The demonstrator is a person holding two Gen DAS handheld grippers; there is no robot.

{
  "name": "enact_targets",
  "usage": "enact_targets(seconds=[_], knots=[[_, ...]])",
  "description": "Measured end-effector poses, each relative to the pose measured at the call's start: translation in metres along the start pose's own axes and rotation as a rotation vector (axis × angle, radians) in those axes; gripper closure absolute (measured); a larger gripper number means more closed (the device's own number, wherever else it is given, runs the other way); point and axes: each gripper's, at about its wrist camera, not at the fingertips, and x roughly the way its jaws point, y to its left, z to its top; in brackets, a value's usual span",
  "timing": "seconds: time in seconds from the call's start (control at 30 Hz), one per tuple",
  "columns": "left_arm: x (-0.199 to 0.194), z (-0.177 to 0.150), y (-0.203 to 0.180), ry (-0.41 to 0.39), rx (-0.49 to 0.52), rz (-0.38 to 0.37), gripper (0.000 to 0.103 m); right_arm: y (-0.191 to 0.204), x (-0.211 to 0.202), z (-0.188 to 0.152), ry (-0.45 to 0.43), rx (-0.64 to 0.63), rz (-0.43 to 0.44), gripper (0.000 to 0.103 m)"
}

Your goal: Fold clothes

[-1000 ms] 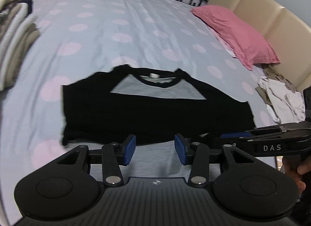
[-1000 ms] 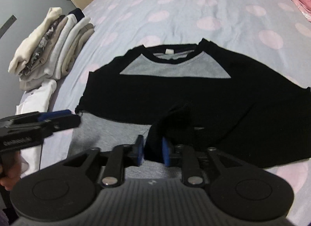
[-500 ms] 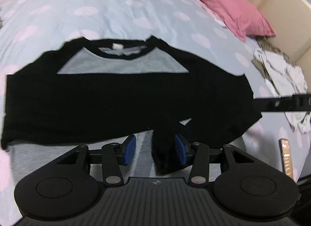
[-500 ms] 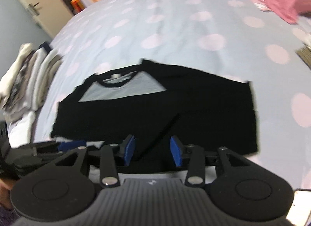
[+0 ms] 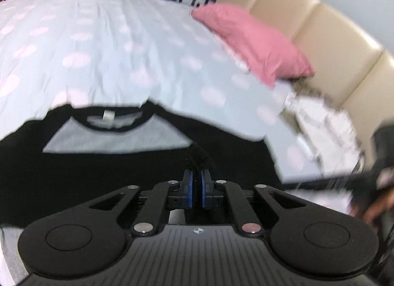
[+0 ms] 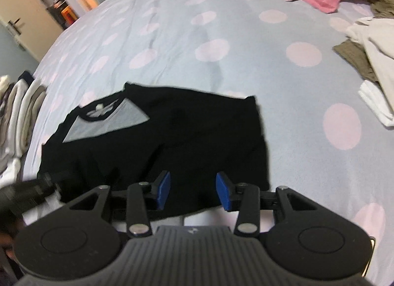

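Left gripper (image 5: 196,188) pads nearly closed, black fabric of shirt (image 5: 110,162) pinched between them. Pink pillow (image 5: 253,42) seen ahead-right, bedspread (image 5: 110,52) beyond.

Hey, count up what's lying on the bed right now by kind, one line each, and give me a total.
Black and grey raglan shirt, spread flat: 1
Pink pillow: 1
Stack of folded clothes at the left edge: 1
Loose pile of unfolded clothes at the right: 1
Total: 4
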Motion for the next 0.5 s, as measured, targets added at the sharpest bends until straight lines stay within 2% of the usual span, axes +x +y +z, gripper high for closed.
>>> enact_targets(seconds=[0.17,0.37,0.5], knots=[[-0.017,0.024,-0.009,-0.055,-0.048,-0.034,0.098,0.034,0.007,-0.022,0.046,-0.105,0.048,0.058],[-0.025,0.033,-0.013,-0.09,-0.045,-0.048,0.099,0.077,0.017,-0.038,0.053,-0.257,0.102,0.065],[-0.038,0.039,-0.008,-0.126,-0.059,-0.055,0.099,0.085,0.031,-0.027,-0.017,-0.256,0.082,0.065]])
